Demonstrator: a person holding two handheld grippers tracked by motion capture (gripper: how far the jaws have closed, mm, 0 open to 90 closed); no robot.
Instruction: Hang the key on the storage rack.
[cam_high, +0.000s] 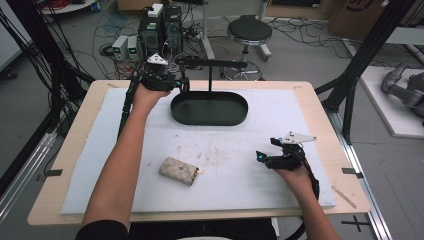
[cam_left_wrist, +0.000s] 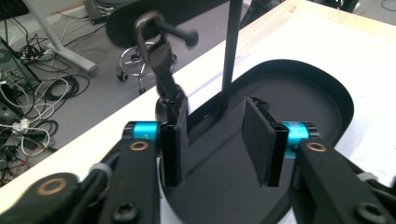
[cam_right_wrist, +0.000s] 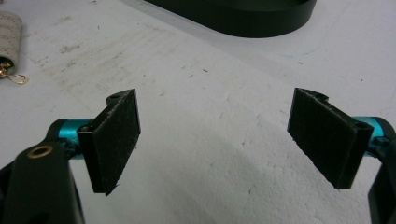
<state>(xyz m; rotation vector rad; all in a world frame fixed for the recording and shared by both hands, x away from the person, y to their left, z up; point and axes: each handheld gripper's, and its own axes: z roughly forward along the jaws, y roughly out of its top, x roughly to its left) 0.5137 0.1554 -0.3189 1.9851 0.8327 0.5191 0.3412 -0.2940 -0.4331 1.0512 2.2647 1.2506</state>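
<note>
A: High view?
B: The left gripper (cam_high: 181, 84) is hovering at the stand's (cam_high: 209, 107) horizontal bar (cam_high: 215, 63); the right gripper (cam_high: 261, 155) is resting on the white mat (cam_high: 280, 125), well apart from the beige pouch (cam_high: 179, 170).

A: Left gripper view?
B: Its jaws are standing partly open, gripping nothing; a black strap (cam_left_wrist: 159, 58) is hanging on the bar, touching the left pad (cam_left_wrist: 175, 140).

A: Right gripper view?
B: Its jaws are standing wide open and empty over the mat, with the pouch lying at the far left.
</note>
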